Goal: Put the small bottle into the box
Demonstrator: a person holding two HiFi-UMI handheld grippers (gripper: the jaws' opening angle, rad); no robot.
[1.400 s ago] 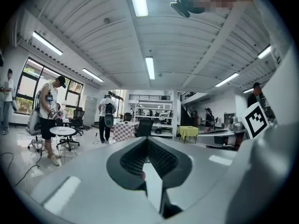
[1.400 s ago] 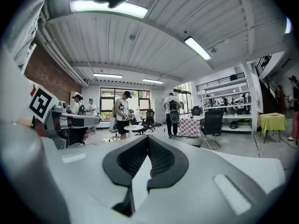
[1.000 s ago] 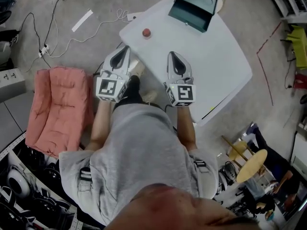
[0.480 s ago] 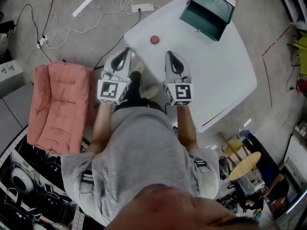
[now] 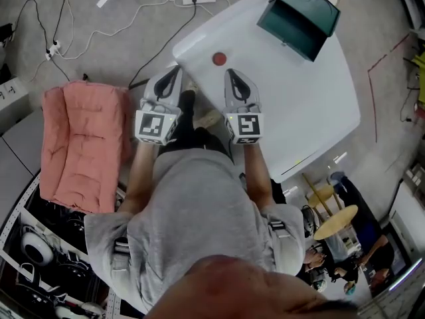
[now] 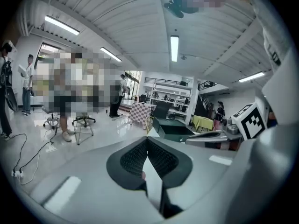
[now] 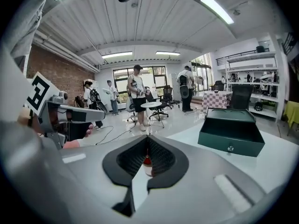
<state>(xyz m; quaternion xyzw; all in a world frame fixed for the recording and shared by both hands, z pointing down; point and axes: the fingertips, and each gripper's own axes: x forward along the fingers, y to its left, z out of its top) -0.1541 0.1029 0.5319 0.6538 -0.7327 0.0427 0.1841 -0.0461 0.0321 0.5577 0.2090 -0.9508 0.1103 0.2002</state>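
Head view puts the small bottle [image 5: 219, 58], red cap up, standing on the white table [image 5: 299, 105] close to the edge nearest me. It is just ahead of my right gripper [image 5: 231, 72] and not touching it. The box [image 5: 302, 15] sits open at the far end of the table, well apart from the bottle.

What worries me is that my right gripper is clenched on nothing, its tips pressed together and aimed straight at the bottle. If I push forward like this, I expect the closed tips to knock it over or shove it along. A round bottle on its side could then roll off the near edge. It looks light and narrow, so even an off-centre pinch might tip it, and I'd want the jaws apart before coming closer. The carry to the box is long, so a weak hold could slip on the way.

My left gripper [image 5: 175, 68] is likewise clenched and empty, held beside the right, and seems to hang just off the table's corner. Both forearms reach forward from my body, roughly parallel, with the tongs pointing away from me.
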